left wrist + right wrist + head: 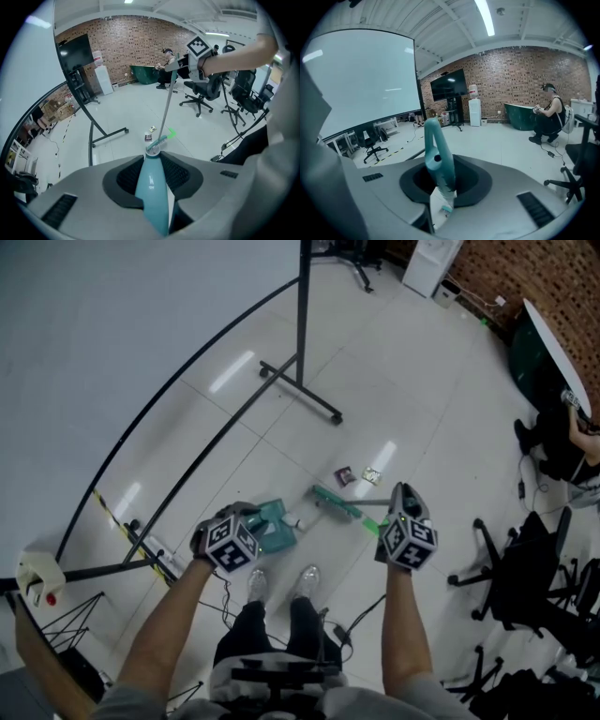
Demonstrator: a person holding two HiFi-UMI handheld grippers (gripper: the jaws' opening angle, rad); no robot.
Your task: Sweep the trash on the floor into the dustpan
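The left gripper is partly closed, with both pads pressing on the teal dustpan handle that runs down between the jaws. In the head view the dustpan sits on the floor just right of that gripper, at lower centre.

The right gripper is nearly closed on the teal broom grip, below its looped end. From there a thin grey shaft slants down to the green broom head, which is on the floor between the dustpan and the trash.

The trash is a dark packet and a pale packet. They lie near each other just beyond the broom head, at the centre of the head view.

Handling notes:
- **Packets:** they appear flat and light, and are likely to skid on the glossy tiles, so short, low strokes are advised.
- **Broom:** it looks long and light, and the shaft may flex. Take hold at the moulded grip.
- **Dustpan:** it appears to be rigid, light plastic and may slide when pushed. Hold it by the handle and press the lip to the floor.
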